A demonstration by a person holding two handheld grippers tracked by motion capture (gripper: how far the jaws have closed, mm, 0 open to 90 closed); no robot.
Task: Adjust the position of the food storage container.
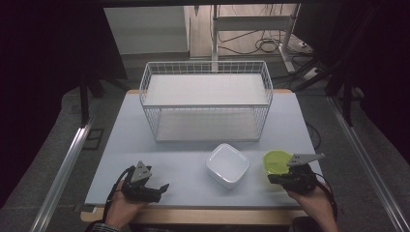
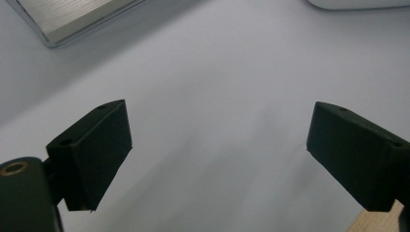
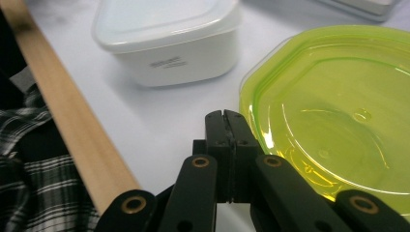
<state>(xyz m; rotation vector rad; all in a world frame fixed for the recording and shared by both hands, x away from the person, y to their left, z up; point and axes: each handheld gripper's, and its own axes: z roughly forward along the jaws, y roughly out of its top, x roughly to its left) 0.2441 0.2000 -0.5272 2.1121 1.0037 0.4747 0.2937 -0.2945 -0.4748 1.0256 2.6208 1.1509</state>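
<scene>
- Surface [image 1: 193,164], pale and wood-edged, carries everything; it is the largest thing here.
- White wire basket [image 1: 205,99] stands at the far middle of the surface, a flat shelf panel across its top and another at its base.
- White square container [image 1: 227,165] sits near the middle, a little right of centre, well apart from the basket.
- Yellow-green lid or dish [image 1: 276,162] lies at the near right, just beside the white container; in the right gripper view it lies just beside the jaw tips.
- Left gripper [image 1: 153,187], in the person's hand at the near left, has its jaws spread wide over bare surface.
- Right gripper [image 1: 273,178], at the near right, has its jaws pressed together with nothing between them.
</scene>
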